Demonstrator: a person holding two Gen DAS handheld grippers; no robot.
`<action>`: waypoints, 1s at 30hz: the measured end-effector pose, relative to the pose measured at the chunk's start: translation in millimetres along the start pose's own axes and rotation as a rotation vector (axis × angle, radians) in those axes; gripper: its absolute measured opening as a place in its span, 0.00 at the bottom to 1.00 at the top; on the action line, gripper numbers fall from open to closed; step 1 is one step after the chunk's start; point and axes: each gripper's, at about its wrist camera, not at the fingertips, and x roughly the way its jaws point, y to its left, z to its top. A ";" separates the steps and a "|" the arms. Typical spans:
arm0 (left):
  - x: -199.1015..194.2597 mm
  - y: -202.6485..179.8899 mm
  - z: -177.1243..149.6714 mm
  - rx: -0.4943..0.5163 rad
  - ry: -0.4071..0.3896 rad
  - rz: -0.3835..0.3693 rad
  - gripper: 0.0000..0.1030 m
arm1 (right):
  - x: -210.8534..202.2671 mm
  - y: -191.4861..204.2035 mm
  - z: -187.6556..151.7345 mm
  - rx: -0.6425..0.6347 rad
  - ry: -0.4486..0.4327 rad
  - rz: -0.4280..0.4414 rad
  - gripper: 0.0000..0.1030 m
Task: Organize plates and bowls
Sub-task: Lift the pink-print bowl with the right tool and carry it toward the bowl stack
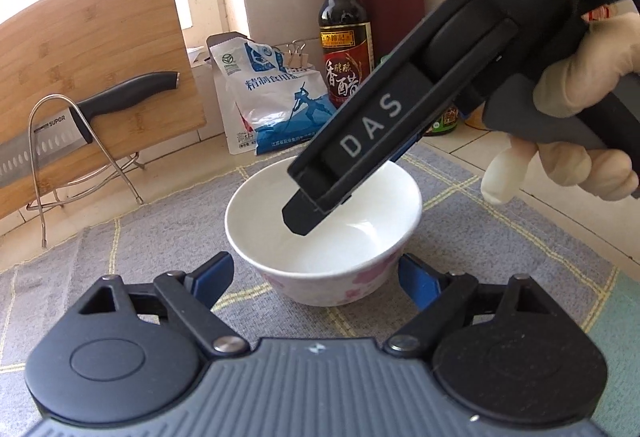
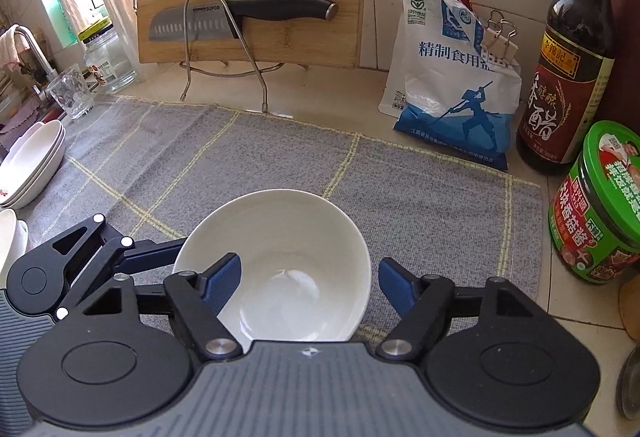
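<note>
A white bowl with pink flowers (image 1: 320, 257) stands on the grey checked mat (image 1: 120, 257). My left gripper (image 1: 316, 277) is open, its blue pads either side of the bowl's near wall. My right gripper reaches in from the upper right in the left wrist view, one finger (image 1: 312, 209) inside the bowl. In the right wrist view the right gripper (image 2: 310, 283) is open: its left pad (image 2: 222, 281) is over the bowl's inside (image 2: 280, 269), its right pad outside the rim. The left gripper's body (image 2: 60, 269) shows at the left.
A stack of white plates (image 2: 30, 169) and another white dish (image 2: 8, 237) lie at the mat's left end. Behind stand a cutting board with a knife on a wire rack (image 2: 248, 13), a salt bag (image 2: 452, 77), a vinegar bottle (image 2: 568, 77), a green tub (image 2: 600, 205) and glassware (image 2: 72, 93).
</note>
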 end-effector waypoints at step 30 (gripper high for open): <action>-21.6 13.8 3.0 0.004 0.025 -0.050 0.84 | -13.8 16.5 2.4 0.011 0.017 0.053 0.69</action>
